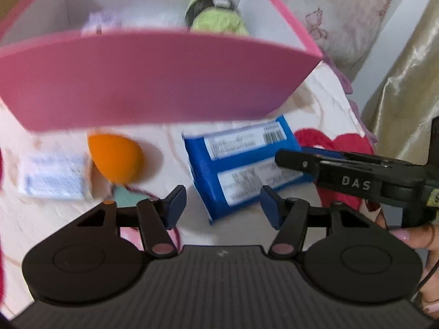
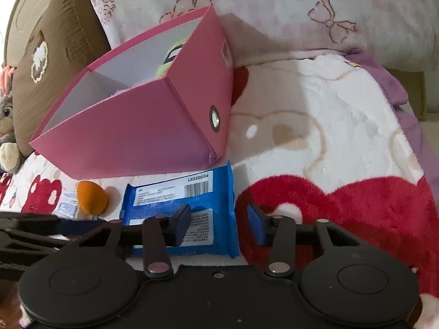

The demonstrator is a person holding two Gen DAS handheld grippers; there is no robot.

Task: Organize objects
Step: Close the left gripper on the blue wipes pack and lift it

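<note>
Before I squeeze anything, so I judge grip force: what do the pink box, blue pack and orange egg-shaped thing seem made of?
Pink box: likely matte card, crisp folded edges.
Blue pack: probably soft plastic film, crinkled seams.
Orange egg-shaped thing: seemingly matte foam sponge.

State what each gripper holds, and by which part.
Nothing: the left gripper and right gripper are both open above the blue packet.
</note>
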